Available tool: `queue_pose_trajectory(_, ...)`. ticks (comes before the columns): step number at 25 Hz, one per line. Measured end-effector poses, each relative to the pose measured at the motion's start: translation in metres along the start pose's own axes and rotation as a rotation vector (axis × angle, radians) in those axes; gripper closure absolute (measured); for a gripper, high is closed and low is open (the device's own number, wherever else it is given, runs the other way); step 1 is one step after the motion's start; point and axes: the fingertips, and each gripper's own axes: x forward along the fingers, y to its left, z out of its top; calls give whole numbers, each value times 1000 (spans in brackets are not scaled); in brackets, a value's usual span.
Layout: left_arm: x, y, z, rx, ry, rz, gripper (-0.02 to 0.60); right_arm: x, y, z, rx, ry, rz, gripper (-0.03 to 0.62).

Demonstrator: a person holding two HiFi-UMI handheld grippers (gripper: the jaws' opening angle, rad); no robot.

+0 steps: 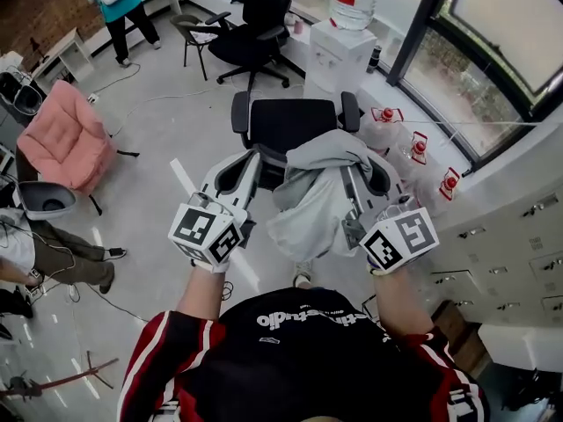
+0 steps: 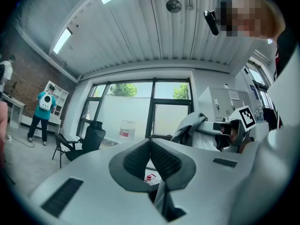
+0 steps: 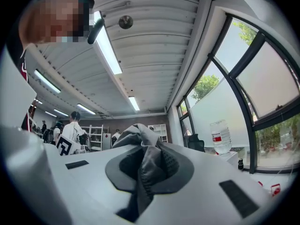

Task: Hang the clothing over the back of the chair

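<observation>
A crumpled grey clothing (image 1: 315, 196) hangs in front of me, over a black office chair (image 1: 290, 123) with two armrests. My right gripper (image 1: 359, 161) is shut on a bunched fold at the clothing's top; in the right gripper view grey cloth (image 3: 143, 165) fills its pads (image 3: 171, 165). My left gripper (image 1: 257, 155) is beside the clothing's left edge, level with the right one. Its pads (image 2: 164, 161) meet, and a thin grey strip of cloth (image 2: 161, 196) hangs between them. The left gripper view also shows the clothing (image 2: 192, 125) in the right gripper (image 2: 220, 125).
Behind the chair stands a white water dispenser (image 1: 341, 55), with red-capped water jugs (image 1: 413, 148) along the window wall. White cabinets (image 1: 510, 236) line the right. A second black chair (image 1: 259, 25), a pink chair (image 1: 66, 139) and a standing person (image 1: 119, 7) are further off.
</observation>
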Motion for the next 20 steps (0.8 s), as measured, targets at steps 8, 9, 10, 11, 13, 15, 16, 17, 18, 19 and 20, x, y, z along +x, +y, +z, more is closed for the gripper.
queue_pose_trajectory(8,89,28,3,17,-1,23,558,63,-76,2,29,-7,60,563)
queue_pose_trajectory(9,98,31,3,15,0,29,558,70,-82,2,34,-5,69,563)
queue_pose_trajectory(10,105,34,3,12,1,34,558,77,-88,1,37,-1,79,563)
queue_pose_trajectory(11,110,37,2,10,0,39,558,83,-94,0,37,3,87,563)
queue_pose_trajectory(13,118,42,2,4,-3,48,558,97,-103,-2,32,13,101,563)
queue_pose_trajectory(15,122,49,0,-1,3,50,558,109,-107,-5,27,25,107,563)
queue_pose_trajectory(16,123,51,-1,-1,7,49,558,114,-108,-7,22,30,108,563)
queue_pose_trajectory(17,123,54,-1,-2,10,46,558,119,-109,-8,15,35,108,563)
queue_pose_trajectory(18,123,57,-1,-4,11,44,558,124,-109,-9,8,39,106,563)
queue_pose_trajectory(19,121,61,0,-6,11,42,558,128,-109,-11,7,43,102,563)
queue_pose_trajectory(20,119,64,0,-9,11,40,558,132,-108,-14,10,48,97,563)
